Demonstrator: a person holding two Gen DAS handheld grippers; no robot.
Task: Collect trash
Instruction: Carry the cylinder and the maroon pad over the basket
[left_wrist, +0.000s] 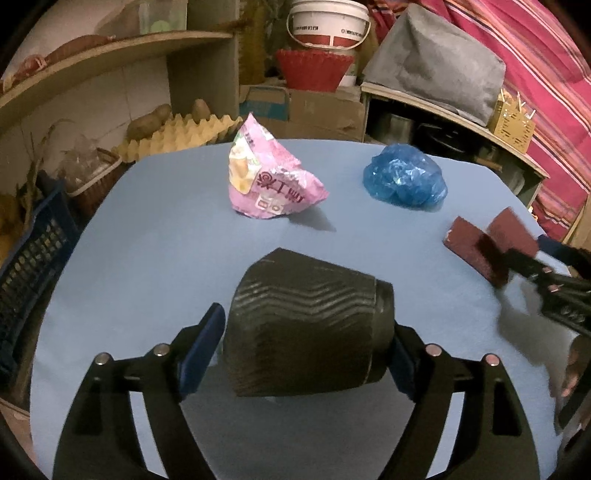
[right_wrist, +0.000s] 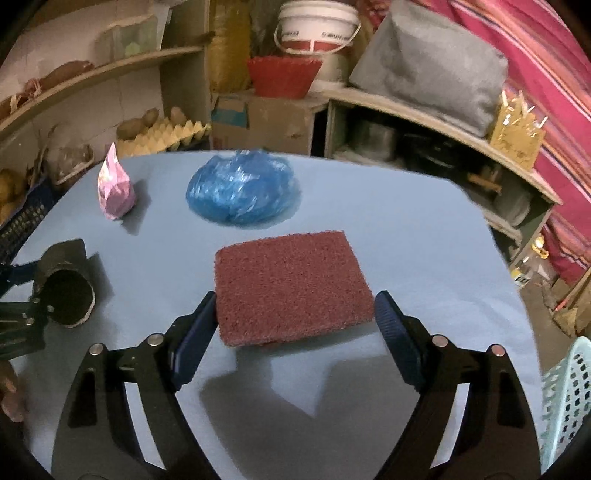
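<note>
A dark, wavy-ribbed paper cup (left_wrist: 303, 317) lies on its side on the blue table (left_wrist: 147, 258). It lies between the fingers of my left gripper (left_wrist: 306, 325), which stands open with its pads close beside the cup. In the right wrist view the cup (right_wrist: 68, 291) shows its mouth, with the left gripper (right_wrist: 26, 291) behind it. A maroon scouring pad (right_wrist: 291, 284) lies flat between the fingers of my right gripper (right_wrist: 295, 299), open, with a thin gap at the right pad. A crumpled pink snack wrapper (left_wrist: 269, 177) and a balled blue plastic bag (left_wrist: 404, 179) sit farther back.
A pale teal perforated basket (right_wrist: 569, 398) stands off the table's right edge. A dark blue crate (left_wrist: 33, 251) sits off the left edge. Shelves, cardboard boxes, an egg tray (left_wrist: 184, 133) and a white bucket (left_wrist: 328, 22) crowd the space behind the table.
</note>
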